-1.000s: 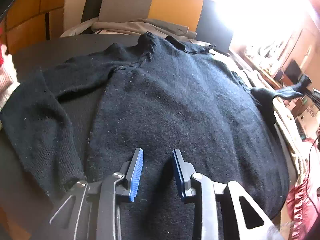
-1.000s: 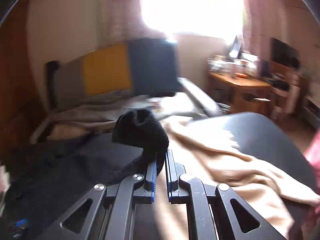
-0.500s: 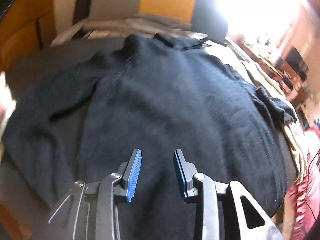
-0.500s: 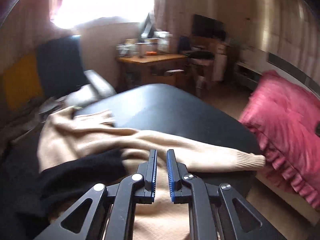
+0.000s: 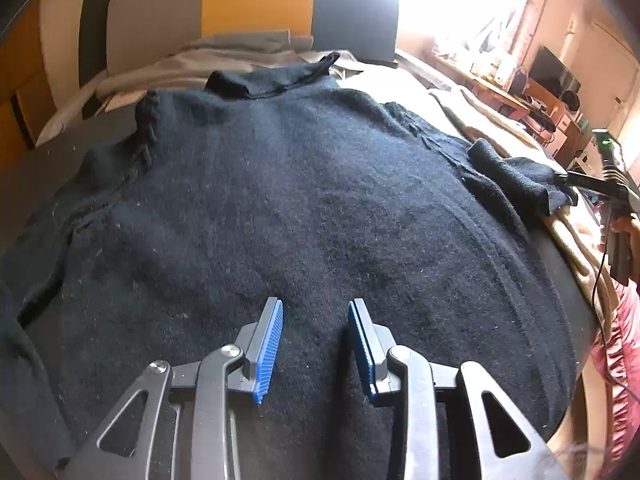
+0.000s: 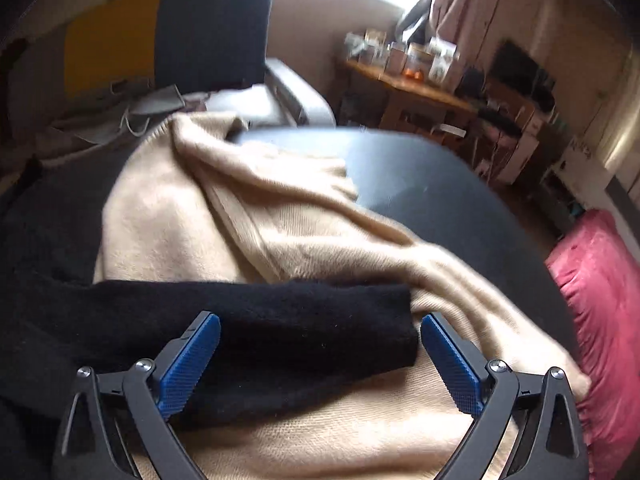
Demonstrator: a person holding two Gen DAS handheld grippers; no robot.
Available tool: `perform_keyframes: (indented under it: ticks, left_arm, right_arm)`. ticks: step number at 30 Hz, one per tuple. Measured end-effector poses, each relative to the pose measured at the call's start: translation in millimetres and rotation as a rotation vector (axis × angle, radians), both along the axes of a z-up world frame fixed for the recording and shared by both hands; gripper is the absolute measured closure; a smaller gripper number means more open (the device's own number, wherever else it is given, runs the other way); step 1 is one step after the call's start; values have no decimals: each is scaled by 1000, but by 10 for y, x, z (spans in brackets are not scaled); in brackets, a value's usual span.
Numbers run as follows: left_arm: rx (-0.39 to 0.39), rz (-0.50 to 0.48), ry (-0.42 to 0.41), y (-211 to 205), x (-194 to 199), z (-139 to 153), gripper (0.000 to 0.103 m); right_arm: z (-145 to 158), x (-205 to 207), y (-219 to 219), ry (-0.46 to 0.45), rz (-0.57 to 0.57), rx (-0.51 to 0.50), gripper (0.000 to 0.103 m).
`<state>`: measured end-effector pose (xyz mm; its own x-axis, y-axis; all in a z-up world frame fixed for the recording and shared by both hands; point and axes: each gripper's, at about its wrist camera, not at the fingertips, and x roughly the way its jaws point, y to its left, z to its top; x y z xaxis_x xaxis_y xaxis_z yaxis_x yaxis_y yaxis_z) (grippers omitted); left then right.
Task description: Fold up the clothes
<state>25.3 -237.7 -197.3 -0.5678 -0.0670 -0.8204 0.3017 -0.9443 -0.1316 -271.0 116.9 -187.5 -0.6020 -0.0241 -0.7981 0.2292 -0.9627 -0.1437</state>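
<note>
A black knit sweater (image 5: 304, 200) lies spread flat on a dark table, collar at the far side. My left gripper (image 5: 315, 322) is open and empty, just above the sweater's lower body. The sweater's right sleeve (image 6: 280, 328) lies across a beige sweater (image 6: 288, 224). My right gripper (image 6: 320, 344) is wide open, its fingers on either side of the sleeve's cuff end, not gripping it. The right gripper also shows in the left wrist view (image 5: 576, 180) at the sleeve's tip.
The dark table (image 6: 432, 192) extends to the right past the beige sweater. A pink ruffled cloth (image 6: 600, 280) hangs at the table's right edge. A sofa with yellow and dark cushions (image 5: 256, 0) holds grey clothes behind. A cluttered wooden desk (image 6: 420, 80) stands far right.
My right gripper was shut on the black sleeve, carried it out to the right over the beige sweater, then opened and let it go. My left gripper stayed open and moved slightly forward.
</note>
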Motion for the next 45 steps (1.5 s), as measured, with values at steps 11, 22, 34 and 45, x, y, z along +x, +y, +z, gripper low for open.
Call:
perform_keyframes:
  ticks: [11, 22, 34, 45]
  left_arm:
    - [-27, -11, 26, 30, 16, -52, 68]
    - [-56, -9, 32, 87, 14, -66, 62]
    - [-109, -20, 18, 205, -36, -85, 51]
    - [-69, -23, 28, 153, -35, -76, 51]
  right_arm:
    - [520, 339, 231, 156, -54, -39, 102]
    - [502, 301, 1134, 54, -226, -413, 5]
    - [-89, 88, 259, 42, -101, -116, 84]
    - [764, 370, 546, 205, -87, 27, 95]
